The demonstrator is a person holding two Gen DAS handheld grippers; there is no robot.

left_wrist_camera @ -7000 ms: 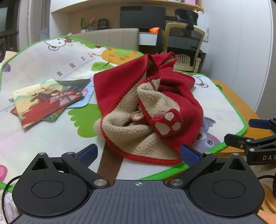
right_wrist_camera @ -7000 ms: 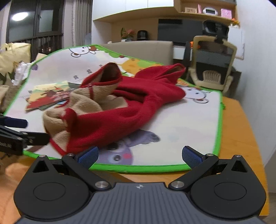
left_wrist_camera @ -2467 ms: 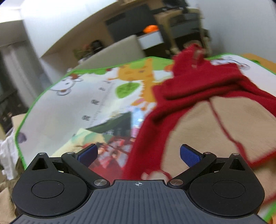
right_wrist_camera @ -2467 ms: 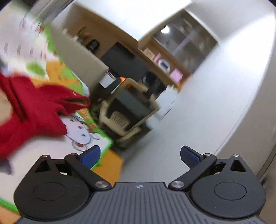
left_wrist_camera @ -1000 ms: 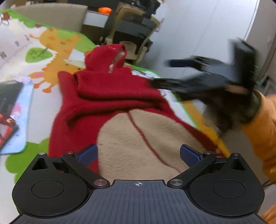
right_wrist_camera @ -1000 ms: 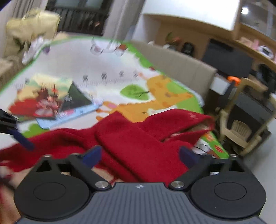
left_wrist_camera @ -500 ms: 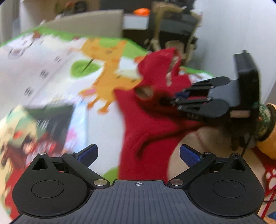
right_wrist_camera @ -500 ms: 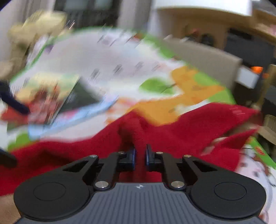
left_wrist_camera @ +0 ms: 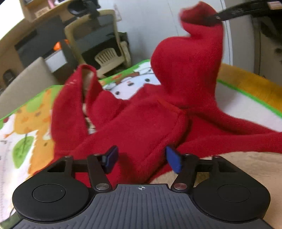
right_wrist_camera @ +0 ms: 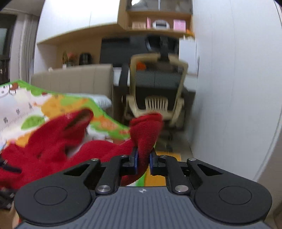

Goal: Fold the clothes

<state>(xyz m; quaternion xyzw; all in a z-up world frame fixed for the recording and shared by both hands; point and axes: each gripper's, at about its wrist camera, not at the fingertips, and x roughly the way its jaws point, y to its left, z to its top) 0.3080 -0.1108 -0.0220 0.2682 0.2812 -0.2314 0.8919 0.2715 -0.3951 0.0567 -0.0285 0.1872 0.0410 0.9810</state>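
Only one garment is on view, a red fleece (left_wrist_camera: 141, 123) with a beige lining, and it lies on one play mat (left_wrist_camera: 31, 123) printed with cartoon animals and edged in green. Two grippers work on it.

Right gripper (right_wrist_camera: 143, 161): its blue-padded fingers (right_wrist_camera: 135, 160) are closed narrow on a tip of the fleece, which bunches up between them and pokes out past the pads. From the left wrist view that same pinched piece (left_wrist_camera: 197, 15) is lifted high, well above the mat, with the cloth hanging down from it in a rounded fold to the rest of the garment. The right gripper points level, toward one cream desk chair (right_wrist_camera: 158, 91) and a white wall.

Left gripper (left_wrist_camera: 141, 158): low and close over the fleece, angled slightly down, its jaws partly apart. A thick fold of red cloth lies between the two pads (left_wrist_camera: 172, 161); whether they press on it cannot be told.

Another red part with an open end (left_wrist_camera: 84, 82) stands up on the far side of the fleece. Orange wood (left_wrist_camera: 250, 84) shows beyond the mat's edge.
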